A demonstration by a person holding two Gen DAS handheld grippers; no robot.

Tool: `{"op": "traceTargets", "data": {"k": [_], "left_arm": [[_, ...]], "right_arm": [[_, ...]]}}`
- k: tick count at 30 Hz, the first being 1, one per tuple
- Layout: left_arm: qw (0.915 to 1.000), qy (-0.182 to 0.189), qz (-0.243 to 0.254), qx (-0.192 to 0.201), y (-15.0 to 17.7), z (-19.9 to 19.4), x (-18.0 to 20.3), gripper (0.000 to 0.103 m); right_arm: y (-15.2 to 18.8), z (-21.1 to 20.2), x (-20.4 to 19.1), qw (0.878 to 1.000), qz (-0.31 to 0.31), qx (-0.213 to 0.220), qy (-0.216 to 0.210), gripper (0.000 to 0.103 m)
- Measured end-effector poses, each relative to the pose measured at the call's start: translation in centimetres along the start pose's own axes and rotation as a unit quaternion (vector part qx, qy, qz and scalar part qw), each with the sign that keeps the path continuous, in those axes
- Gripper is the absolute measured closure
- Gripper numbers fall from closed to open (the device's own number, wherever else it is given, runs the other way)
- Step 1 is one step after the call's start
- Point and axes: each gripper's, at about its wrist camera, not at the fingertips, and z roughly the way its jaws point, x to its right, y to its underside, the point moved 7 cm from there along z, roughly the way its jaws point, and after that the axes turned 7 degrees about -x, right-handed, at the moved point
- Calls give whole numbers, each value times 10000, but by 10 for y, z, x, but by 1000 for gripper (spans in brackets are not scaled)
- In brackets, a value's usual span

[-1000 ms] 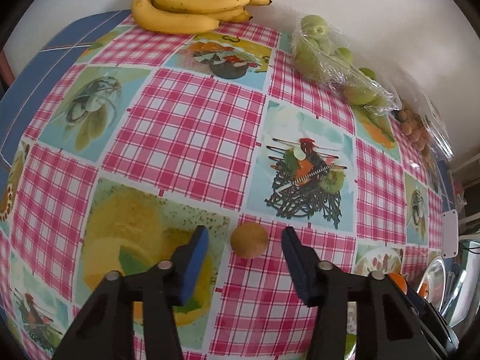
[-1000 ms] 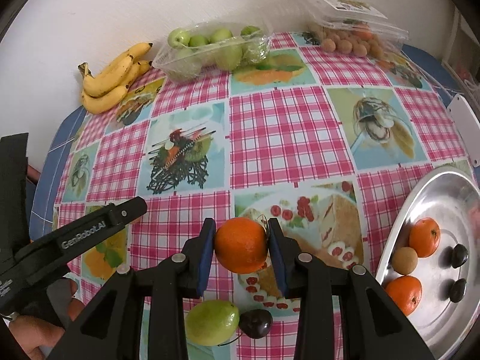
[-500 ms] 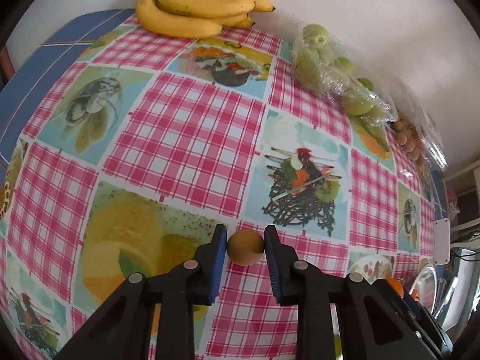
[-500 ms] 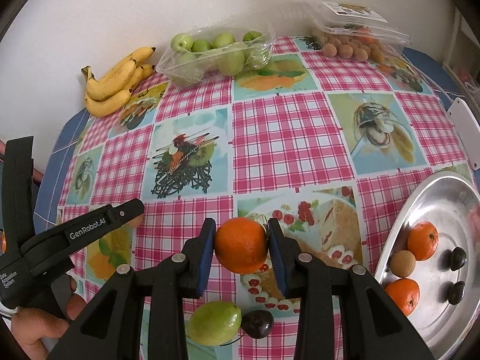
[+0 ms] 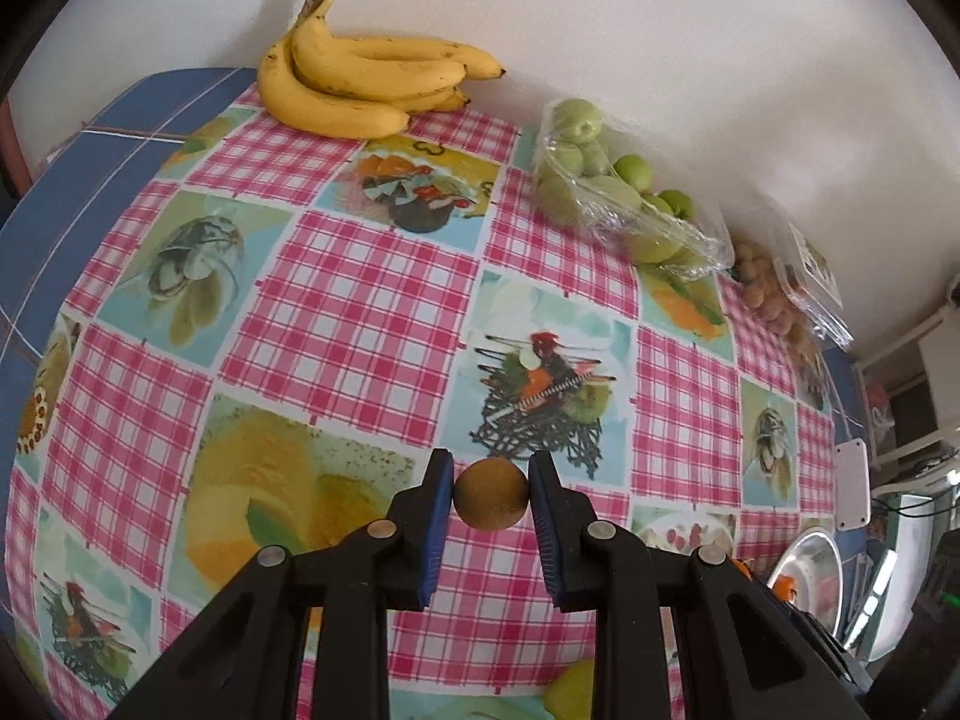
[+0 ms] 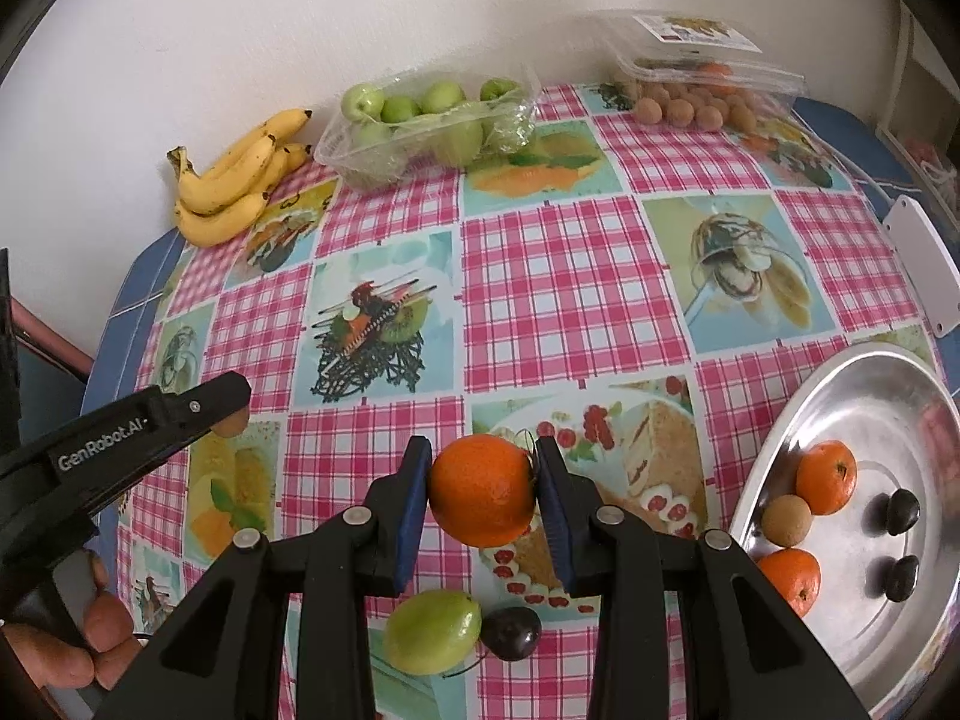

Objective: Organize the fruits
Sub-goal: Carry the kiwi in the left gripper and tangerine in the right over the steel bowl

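My left gripper is shut on a small brown round fruit and holds it above the checked tablecloth. It also shows at the left of the right wrist view. My right gripper is shut on an orange, held above the cloth. Below it on the table lie a green fruit and a dark cherry. A silver tray at the right holds two oranges, a brown fruit and two dark fruits.
A bunch of bananas lies at the far edge by the wall. A clear pack of green fruits and a clear box of brown fruits stand along the back. A white flat object lies at the right edge.
My left gripper closed on the brown fruit and lifted it off the cloth. My right gripper kept hold of the orange and rose slightly.
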Motion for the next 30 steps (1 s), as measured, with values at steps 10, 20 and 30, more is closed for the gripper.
{"op": "traceTargets", "data": {"k": [10,20,30], "left_arm": [[9997,26,226,-58,9,-2,21,75],[9964,210,797,-196,25,3,75,75],[9902,331,1326,-283,47,5,125,75]], "right_arm": [[0,-11,30,9995,310,17,58,67],[3,-24,76,9971,714,48,269,67],[5,-46,128,9923,1106,162,532,67]]}}
